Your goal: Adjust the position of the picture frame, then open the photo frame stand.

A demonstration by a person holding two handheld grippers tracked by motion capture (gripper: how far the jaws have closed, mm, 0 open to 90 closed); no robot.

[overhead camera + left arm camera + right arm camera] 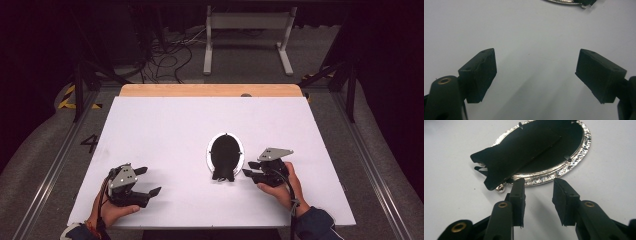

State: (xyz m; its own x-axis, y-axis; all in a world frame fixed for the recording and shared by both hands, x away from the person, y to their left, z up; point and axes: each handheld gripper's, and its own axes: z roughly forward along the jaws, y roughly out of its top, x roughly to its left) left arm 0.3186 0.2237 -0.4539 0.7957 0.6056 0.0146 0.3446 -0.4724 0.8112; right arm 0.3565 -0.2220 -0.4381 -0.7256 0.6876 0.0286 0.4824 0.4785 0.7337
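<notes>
An oval silver picture frame (225,155) lies face down near the middle of the white table, its black back up. In the right gripper view its black stand leg (511,157) slants over the back, and the shiny rim (576,157) lies just beyond my jaws. My right gripper (247,168) rests beside the frame's right edge, open, with nothing between its pads (539,185). My left gripper (151,180) sits at the front left, well apart from the frame. Its jaws stand wide open over bare table (536,67), and a sliver of the frame (564,1) shows at the top edge.
The white tabletop (175,125) ends in a wooden strip (210,90) along its far side. Beyond it on the floor stand a white metal frame (247,30) and a tangle of cables (165,55). Metal rails run along both sides of the table.
</notes>
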